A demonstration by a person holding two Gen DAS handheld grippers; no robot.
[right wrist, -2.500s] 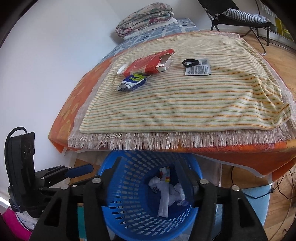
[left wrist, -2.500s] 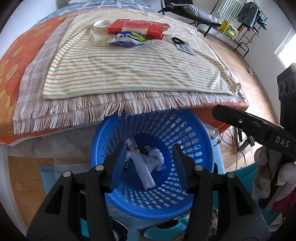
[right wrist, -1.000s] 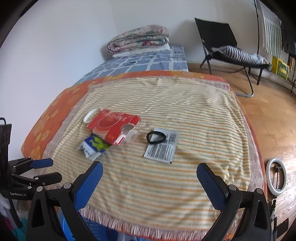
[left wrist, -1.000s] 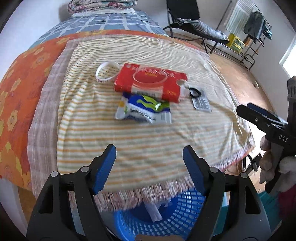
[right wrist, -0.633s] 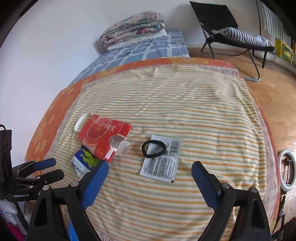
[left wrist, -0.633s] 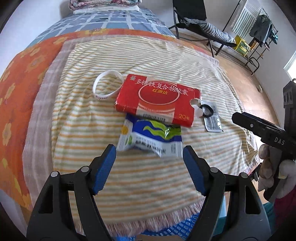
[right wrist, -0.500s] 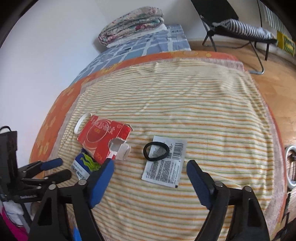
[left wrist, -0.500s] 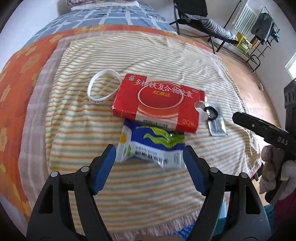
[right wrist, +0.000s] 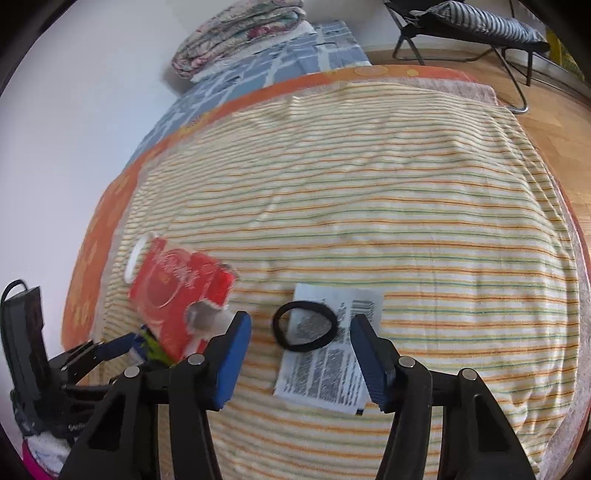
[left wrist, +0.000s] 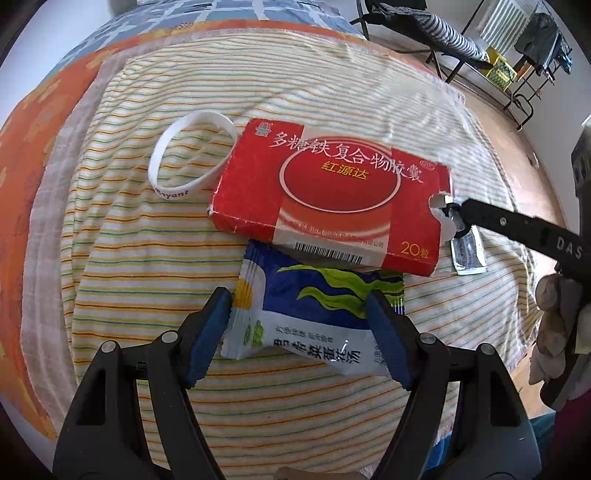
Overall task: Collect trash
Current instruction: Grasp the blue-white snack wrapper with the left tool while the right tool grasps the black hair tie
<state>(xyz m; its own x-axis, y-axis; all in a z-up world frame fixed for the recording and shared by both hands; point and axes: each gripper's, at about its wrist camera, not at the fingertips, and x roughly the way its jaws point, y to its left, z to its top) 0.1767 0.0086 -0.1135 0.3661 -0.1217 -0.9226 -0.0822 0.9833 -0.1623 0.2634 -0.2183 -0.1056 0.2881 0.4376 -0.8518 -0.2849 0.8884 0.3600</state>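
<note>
A blue and white snack wrapper [left wrist: 314, 314] lies on the striped blanket [left wrist: 314, 99], partly under a red medicine box [left wrist: 332, 199]. My left gripper [left wrist: 299, 336] is open, its blue pads on either side of the wrapper. My right gripper [right wrist: 301, 358] is open over a white barcode packet [right wrist: 328, 365] with a black hair tie [right wrist: 304, 330] on it. The red box [right wrist: 177, 291] lies to its left. The right gripper's arm [left wrist: 517, 229] shows in the left wrist view.
A white wristband [left wrist: 188, 162] lies left of the red box. An orange bed cover [right wrist: 92, 266] rims the blanket. Folded quilts [right wrist: 240, 33] sit at the far end. A black folding chair [right wrist: 461, 26] stands on the wood floor beyond.
Both grippers have moved up from the blue basket and forward over the bed. The left one has come down around the wrapper, the right one around the packet and hair tie.
</note>
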